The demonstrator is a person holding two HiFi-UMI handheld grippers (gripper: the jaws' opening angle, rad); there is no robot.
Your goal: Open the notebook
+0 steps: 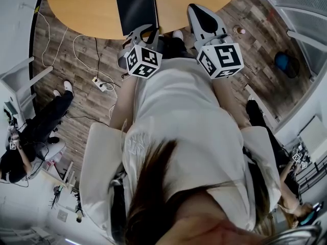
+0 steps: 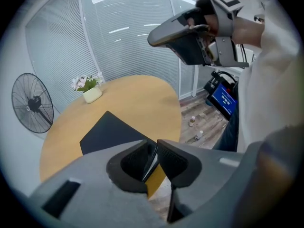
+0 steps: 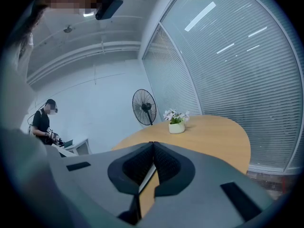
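Note:
A black notebook (image 1: 135, 4) lies closed on the round wooden table (image 1: 87, 9), one corner reaching the near edge. In the left gripper view, that corner of the notebook (image 2: 107, 134) runs between the jaws of my left gripper (image 2: 156, 148). They stand narrowly apart and pinch the thin dark cover, with a white page edge showing. In the head view, my left gripper (image 1: 145, 31) sits at the notebook's near edge. My right gripper (image 1: 196, 9) hovers to the right above the table edge. Its jaws (image 3: 152, 146) are shut with nothing between them.
A small white pot of flowers (image 2: 91, 94) stands at the table's far side, with a floor fan (image 2: 32, 103) behind it. Cables and a power strip (image 1: 97, 83) lie on the wooden floor, and small bottles (image 2: 192, 122) stand on the floor near the glass wall. A person (image 1: 41, 126) sits at the left.

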